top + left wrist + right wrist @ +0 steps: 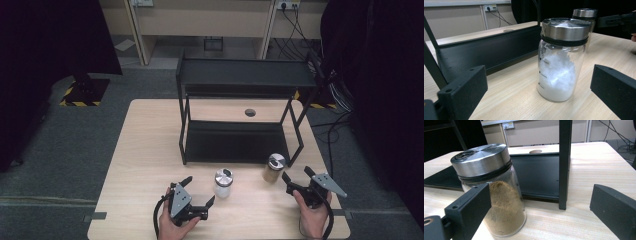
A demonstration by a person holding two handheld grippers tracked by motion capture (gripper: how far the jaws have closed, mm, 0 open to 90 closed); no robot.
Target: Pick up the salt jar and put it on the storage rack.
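L gripper (200,192) jaws wide, empty; white-powder glass jar w/ steel lid (223,183) at 1 o'clock. R gripper (297,176) likewise spread, off-centre on brown-powder glass jar w/ steel lid (273,168) at 10 o'clock: jaw may knock it over.

On the tabletop (145,150) we find a two-tier rack (240,115) at the far middle. Before its front edge stand two jars: the jar of white powder (223,183) near the middle, the jar of brown powder (274,168) to its right, by the rack's front right leg. Our left gripper (200,191) sits just left of the first jar, our right gripper (296,176) just right of the second.
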